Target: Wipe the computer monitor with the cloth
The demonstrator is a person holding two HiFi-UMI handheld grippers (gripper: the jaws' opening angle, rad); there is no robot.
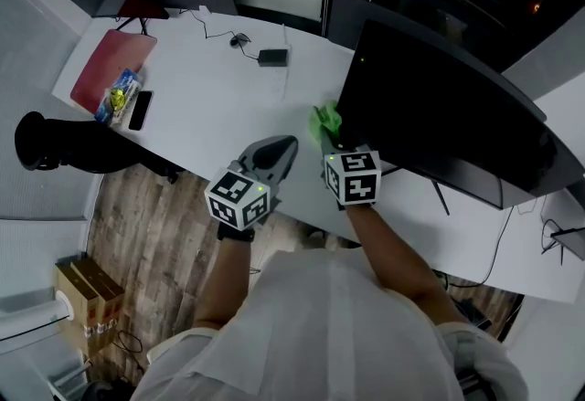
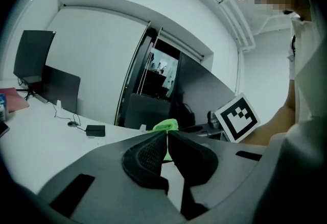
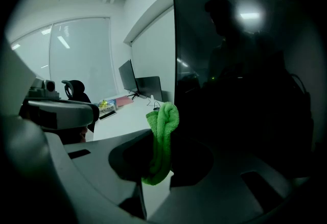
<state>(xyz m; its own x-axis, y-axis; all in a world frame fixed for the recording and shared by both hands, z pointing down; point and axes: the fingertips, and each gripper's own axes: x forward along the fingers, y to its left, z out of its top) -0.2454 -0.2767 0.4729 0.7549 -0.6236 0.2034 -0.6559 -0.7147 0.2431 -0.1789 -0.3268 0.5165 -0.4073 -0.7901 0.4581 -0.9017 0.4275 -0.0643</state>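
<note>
The right gripper (image 1: 327, 146) is squeezed tight on the green cloth (image 1: 324, 122). The cloth is bunched up between the two jaws. Its top pokes up past the tips and its bottom hangs down a little. The cloth sits right by the left edge of the big dark monitor (image 1: 443, 111), low down near the corner. I cannot tell if it touches the screen. The monitor is switched off and stands on the white desk (image 1: 206, 102).

The left gripper (image 1: 285, 148) is closed too, with its jaws pressed together at the tips and nothing between them. It hangs over the front edge of the desk, just beside the right gripper, and points toward the cloth.

The person stands at the desk in a white shirt. Both arms reach forward and the two grippers are close together. The right arm is bare and stretches out toward the monitor.

Far off on the left of the desk lie a red folder (image 1: 112, 68) and a black phone (image 1: 140, 110). A small black box (image 1: 272, 57) with a wire sits near the back.
</note>
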